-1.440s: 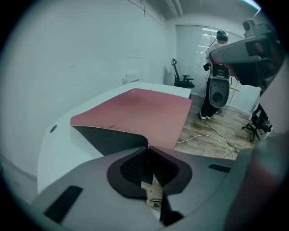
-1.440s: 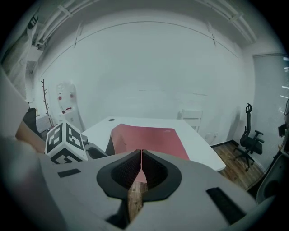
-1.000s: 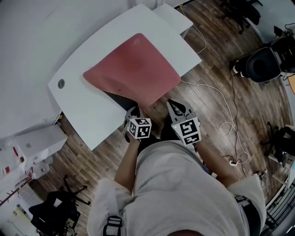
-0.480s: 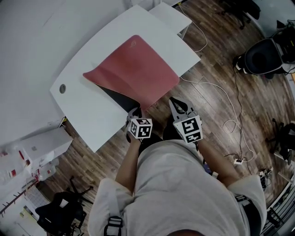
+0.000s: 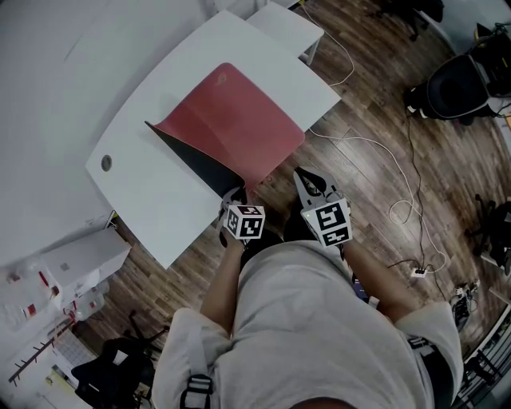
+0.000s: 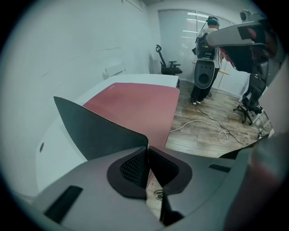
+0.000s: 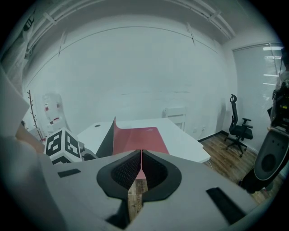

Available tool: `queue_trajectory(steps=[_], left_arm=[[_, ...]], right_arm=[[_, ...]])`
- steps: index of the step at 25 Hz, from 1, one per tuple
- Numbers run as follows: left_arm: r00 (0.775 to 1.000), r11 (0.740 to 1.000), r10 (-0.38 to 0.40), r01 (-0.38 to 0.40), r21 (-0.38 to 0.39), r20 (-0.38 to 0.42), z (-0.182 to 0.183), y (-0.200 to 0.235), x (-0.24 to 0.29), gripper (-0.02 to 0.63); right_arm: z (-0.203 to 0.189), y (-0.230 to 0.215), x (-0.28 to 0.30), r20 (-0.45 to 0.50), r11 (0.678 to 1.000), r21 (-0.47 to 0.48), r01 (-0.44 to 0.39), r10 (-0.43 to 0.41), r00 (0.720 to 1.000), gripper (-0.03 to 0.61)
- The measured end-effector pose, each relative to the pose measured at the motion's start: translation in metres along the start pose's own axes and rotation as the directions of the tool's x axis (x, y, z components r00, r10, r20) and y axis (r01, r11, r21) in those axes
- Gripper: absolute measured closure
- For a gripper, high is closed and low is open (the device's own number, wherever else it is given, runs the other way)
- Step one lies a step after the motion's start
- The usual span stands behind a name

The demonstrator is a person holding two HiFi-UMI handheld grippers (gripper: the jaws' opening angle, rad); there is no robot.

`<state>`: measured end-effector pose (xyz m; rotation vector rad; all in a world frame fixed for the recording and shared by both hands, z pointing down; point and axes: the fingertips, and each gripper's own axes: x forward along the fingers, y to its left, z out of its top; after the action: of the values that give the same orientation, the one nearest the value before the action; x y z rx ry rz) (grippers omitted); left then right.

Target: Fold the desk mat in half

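Observation:
The desk mat (image 5: pixel 239 128), red on top and black underneath, lies on the white table (image 5: pixel 152 216). Its near edge is raised off the table, so the black underside (image 5: pixel 192 164) shows at the near left. My left gripper (image 5: pixel 234 194) is shut on the near-left corner, with the mat's thin edge (image 6: pixel 146 142) pinched between the pads. My right gripper (image 5: pixel 306 177) is shut on the near-right corner, where the red tip (image 7: pixel 141 170) sits between the jaws. In the right gripper view the mat (image 7: pixel 135 134) rises like a sail at its left side.
The table has a round hole (image 5: pixel 106 163) near its left end, and a small white side table (image 5: pixel 283 24) adjoins its far end. A white cable (image 5: pixel 375 152) snakes over the wooden floor to the right. A dark office chair (image 5: pixel 447 88) stands far right, white boxes (image 5: pixel 72 260) to the left.
The near-left part of the mat has come up higher and now shows more of its black underside. Both grippers keep their hold on the corners.

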<state>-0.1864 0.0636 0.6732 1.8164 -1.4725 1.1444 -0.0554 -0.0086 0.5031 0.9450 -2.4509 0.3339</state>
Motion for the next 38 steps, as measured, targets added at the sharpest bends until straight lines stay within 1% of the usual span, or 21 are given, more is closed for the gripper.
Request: queue_trajectory(steps=[10,22,31,38], left_arm=[[0.999,0.999,-0.02,0.021,0.031,-0.028,0.002,-0.012,0.007,0.588],[0.999,0.999,-0.016,0.018,0.032,-0.042,0.003,-0.012,0.009,0.587],[0.998,0.997,-0.012,0.016,0.073,-0.056,0.005,-0.015,0.013,0.588],[0.998,0.996,-0.021,0.027,0.089,-0.065,0.008,-0.018,0.013,0.587]], right_arm=[[-0.003,-0.015,-0.005,0.002,1.0,0.02,0.021,-0.021,1.0,0.537],[-0.005,-0.021,-0.007,0.004,0.999,0.032,0.022,-0.022,1.0,0.537],[-0.008,-0.026,-0.009,0.011,0.999,0.046,0.029,-0.029,1.0,0.537],[-0.009,-0.033,-0.011,0.023,0.997,0.071,0.039,-0.041,0.999,0.537]])
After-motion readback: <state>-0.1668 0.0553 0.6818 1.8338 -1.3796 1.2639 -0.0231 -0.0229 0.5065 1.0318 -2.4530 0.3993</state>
